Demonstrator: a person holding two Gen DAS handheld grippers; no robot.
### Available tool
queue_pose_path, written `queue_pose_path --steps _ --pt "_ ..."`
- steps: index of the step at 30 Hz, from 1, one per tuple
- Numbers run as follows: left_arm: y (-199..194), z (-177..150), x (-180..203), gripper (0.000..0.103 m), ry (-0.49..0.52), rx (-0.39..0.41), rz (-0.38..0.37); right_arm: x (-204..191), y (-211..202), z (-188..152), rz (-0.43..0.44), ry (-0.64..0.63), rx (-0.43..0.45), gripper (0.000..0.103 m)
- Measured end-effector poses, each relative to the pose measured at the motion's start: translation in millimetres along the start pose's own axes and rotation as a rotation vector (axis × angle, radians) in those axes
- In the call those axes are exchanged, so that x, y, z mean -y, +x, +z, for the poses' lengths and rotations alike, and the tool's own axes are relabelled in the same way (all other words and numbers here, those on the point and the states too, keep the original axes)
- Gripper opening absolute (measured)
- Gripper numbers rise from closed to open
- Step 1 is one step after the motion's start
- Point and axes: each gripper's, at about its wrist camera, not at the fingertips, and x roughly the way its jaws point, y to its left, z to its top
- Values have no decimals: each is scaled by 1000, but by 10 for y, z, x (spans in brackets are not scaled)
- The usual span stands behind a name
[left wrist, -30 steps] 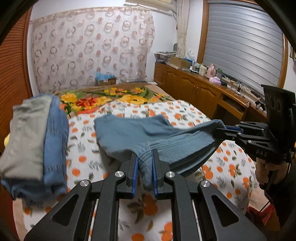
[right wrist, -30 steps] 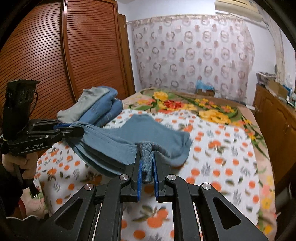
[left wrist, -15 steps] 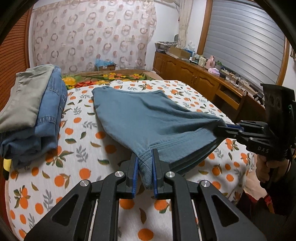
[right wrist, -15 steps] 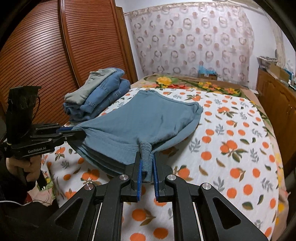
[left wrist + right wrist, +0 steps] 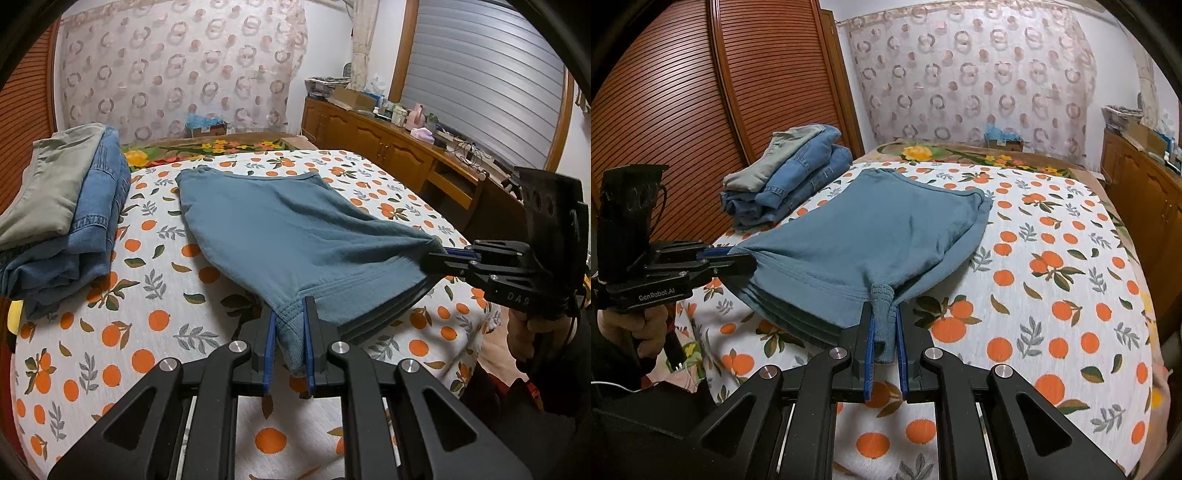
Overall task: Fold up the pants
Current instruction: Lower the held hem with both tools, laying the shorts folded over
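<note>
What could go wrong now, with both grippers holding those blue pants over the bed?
The left gripper and right gripper each pinch only a small bunch of the pants, so an edge could slip out. The stacked layers at the near edge might shift apart. The jeans pile lies close beside them and could get nudged.

- Pants [image 5: 295,236]: blue-grey knit, folded into several layers, with stitched ribbed bands along the near edge.
- Far part lies flat on the orange-print bedspread [image 5: 155,258]; the near edge is lifted off it and pulled taut between my two grips.
- My left gripper [image 5: 289,343] pinches one near corner; a ribbed tab shows between its pads.
- My right gripper [image 5: 885,343] pinches the other near corner, bunched there into a narrow neck.
- The stacked layers fan out along the lifted edge.
</note>
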Motion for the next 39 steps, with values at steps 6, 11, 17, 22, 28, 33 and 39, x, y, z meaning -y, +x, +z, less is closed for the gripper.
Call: queue_pose_path --steps 6,11,17,22,28,33,39 --pt "-25 -59 46 14 10 -4 -1 1 -56 -58 -1 7 1 10" --pt "-19 -187 76 14 9 -27 -10 -17 -99 -119 8 20 -9 10" --pt "41 -298 68 14 -3 -57 -18 -32 -37 -258 18 48 -46 10" --pt "69 -362 74 14 0 -74 -15 -38 -17 -304 22 62 -56 10" --pt "33 -388 79 14 -3 -72 -25 -66 -36 -307 22 57 -60 10" --pt "-37 -356 91 14 -4 -56 -41 -85 -107 -307 22 51 -51 10" --pt "-178 -317 153 14 6 -27 -59 -71 -217 -304 26 57 -36 10"
